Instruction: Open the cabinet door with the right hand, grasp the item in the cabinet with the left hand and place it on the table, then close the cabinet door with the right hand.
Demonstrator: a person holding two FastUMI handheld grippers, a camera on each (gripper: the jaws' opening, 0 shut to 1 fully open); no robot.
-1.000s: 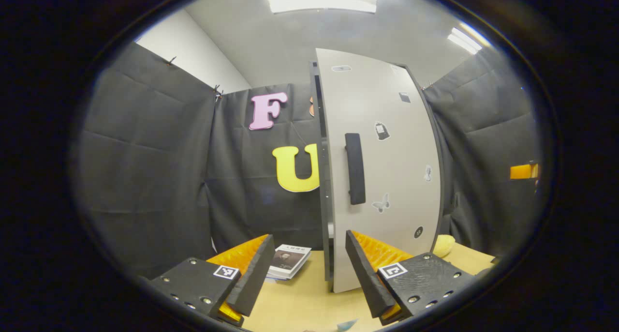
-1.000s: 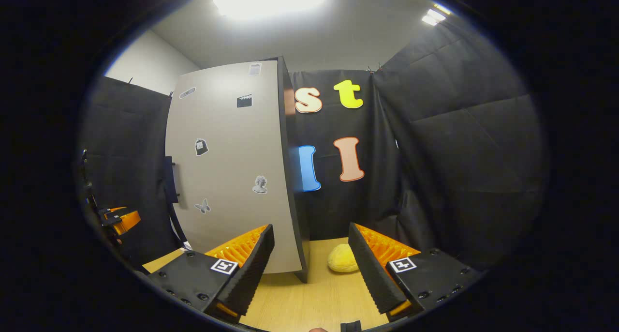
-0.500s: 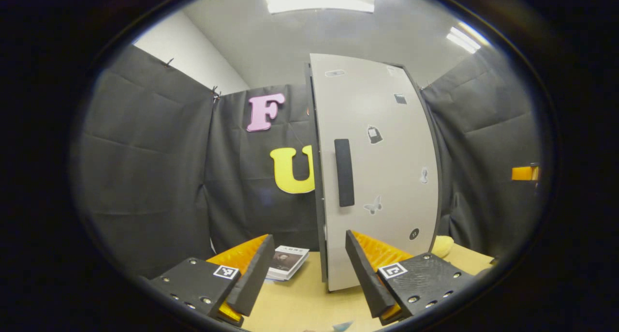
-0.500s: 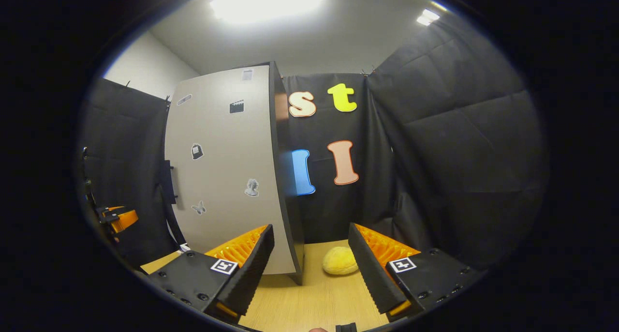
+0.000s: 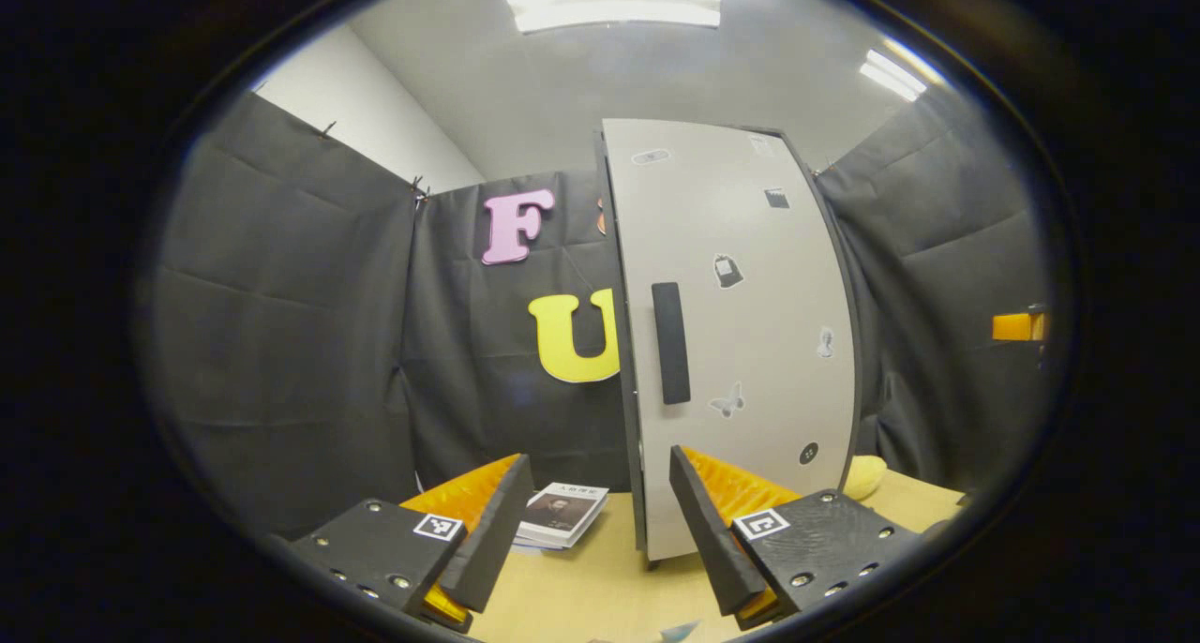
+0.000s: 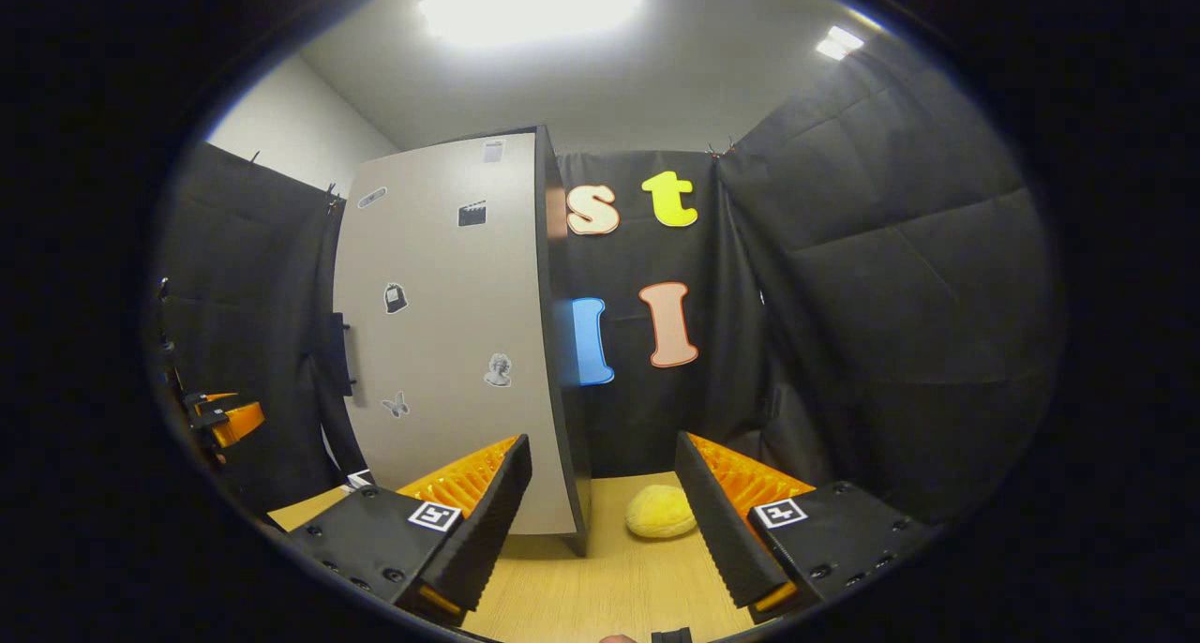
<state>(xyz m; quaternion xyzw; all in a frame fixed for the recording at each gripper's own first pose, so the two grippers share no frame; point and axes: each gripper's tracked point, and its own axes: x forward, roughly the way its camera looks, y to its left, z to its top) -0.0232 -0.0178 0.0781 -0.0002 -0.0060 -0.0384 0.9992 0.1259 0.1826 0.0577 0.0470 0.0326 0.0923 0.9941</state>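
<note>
With the cabinet door (image 5: pixel 741 343) shut and both tools spread empty, bring your right tool (image 6: pixel 605 521) to its handle (image 5: pixel 670 343).

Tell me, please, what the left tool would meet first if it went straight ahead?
Probably the cabinet door: its lower handle-side edge stands right between the left tool's fingers, beyond bare table. Depth is hard to judge.

Pale grey cabinet door (image 5: pixel 741 334), dotted with small black-and-white stickers, a butterfly (image 5: pixel 726 401) among them. Its handle (image 5: pixel 670 342) is plain black, and so is the cabinet's edge (image 6: pixel 558 343). The desk (image 6: pixel 609 587) is light wood, fine-grained. On it sit a soft yellow lump (image 6: pixel 661 512) and a black-and-white booklet (image 5: pixel 562 514).
</note>
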